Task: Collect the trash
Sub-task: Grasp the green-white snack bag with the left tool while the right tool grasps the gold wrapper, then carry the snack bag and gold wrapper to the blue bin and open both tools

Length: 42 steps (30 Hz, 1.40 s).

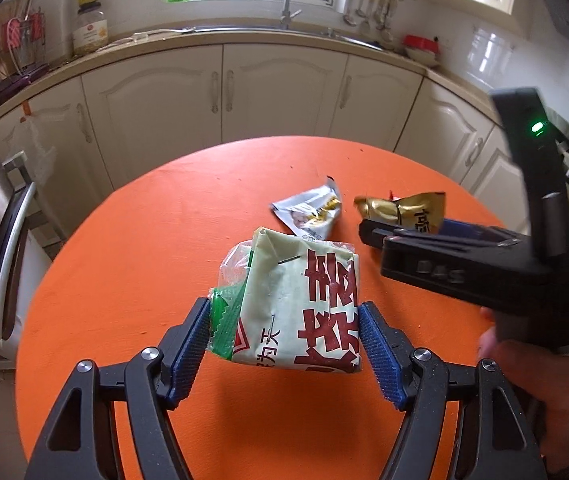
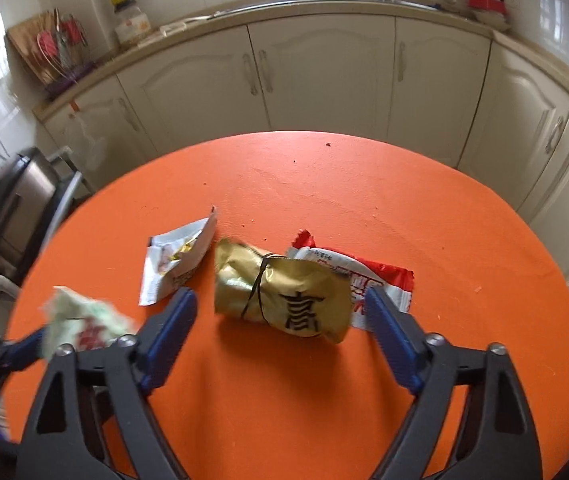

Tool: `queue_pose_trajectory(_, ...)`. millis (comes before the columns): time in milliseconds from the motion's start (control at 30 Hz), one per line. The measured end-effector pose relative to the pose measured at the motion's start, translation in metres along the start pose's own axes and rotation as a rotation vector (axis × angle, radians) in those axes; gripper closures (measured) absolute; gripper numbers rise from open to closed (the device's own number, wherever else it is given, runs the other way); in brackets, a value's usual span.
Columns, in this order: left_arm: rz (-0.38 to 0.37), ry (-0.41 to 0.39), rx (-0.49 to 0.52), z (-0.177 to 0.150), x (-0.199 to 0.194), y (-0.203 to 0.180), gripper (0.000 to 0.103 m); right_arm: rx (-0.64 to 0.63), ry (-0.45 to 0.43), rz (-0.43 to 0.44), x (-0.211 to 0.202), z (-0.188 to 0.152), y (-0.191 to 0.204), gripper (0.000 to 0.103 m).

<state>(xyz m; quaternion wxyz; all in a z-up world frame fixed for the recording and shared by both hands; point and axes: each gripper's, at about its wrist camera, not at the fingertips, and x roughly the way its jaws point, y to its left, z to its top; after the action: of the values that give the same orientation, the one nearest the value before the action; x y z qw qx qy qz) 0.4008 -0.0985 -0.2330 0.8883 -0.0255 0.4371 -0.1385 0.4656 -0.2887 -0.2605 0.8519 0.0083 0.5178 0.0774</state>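
Both wrist views angled steeply down, close over the orange table (image 1: 132,240), facing the kitchen cabinets (image 2: 324,72) — sharing tabletop, wrappers, counter.

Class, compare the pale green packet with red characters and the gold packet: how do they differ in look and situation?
The pale green packet has big red characters; the gold packet has a black character and a dark band around it. The left gripper presses the green one; the right gripper straddles the gold one, untouched. Both are crumpled, on the orange table.

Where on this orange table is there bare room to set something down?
The far half of the orange table, toward the cabinets, is bare, as is the near edge. The middle is crowded: green packet, silver wrapper, gold packet, red wrapper.
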Motion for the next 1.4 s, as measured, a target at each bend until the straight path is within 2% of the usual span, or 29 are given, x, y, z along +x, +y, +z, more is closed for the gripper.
queue_pose_trajectory(167,0.006,-0.021,-0.014,0.010,0.002,-0.001,0.035,-0.003,-0.002,0.043,-0.008,-0.011,0.004,0.038)
queue_pose_trajectory(300,-0.001,-0.041,-0.027,0.003,-0.008,-0.002,0.035,0.018,-0.029,0.079,-0.033,-0.029,0.001,0.038)
queue_pose_trajectory(567,-0.016,-0.127,-0.009,-0.042,-0.079,-0.011,0.035,0.049,-0.126,0.080,-0.116,-0.058,-0.006,0.038)
queue_pose_trajectory(767,-0.057,-0.212,0.031,-0.072,-0.134,-0.041,0.035,0.065,-0.230,0.068,-0.194,-0.078,-0.014,0.038)
queue_pose_trajectory(1000,-0.126,-0.299,0.106,-0.108,-0.199,-0.073,0.035,0.094,-0.357,0.009,-0.286,-0.109,-0.034,0.038)
queue_pose_trajectory(1167,-0.211,-0.317,0.175,-0.160,-0.245,-0.089,0.035,0.145,-0.418,-0.057,-0.340,-0.141,-0.064,0.038)
queue_pose_trajectory(1300,-0.288,-0.315,0.245,-0.171,-0.254,-0.117,0.035,0.212,-0.447,-0.125,-0.375,-0.174,-0.098,0.038)
queue_pose_trajectory(1400,-0.349,-0.288,0.310,-0.173,-0.247,-0.145,0.035,0.265,-0.448,-0.180,-0.391,-0.199,-0.127,0.038)
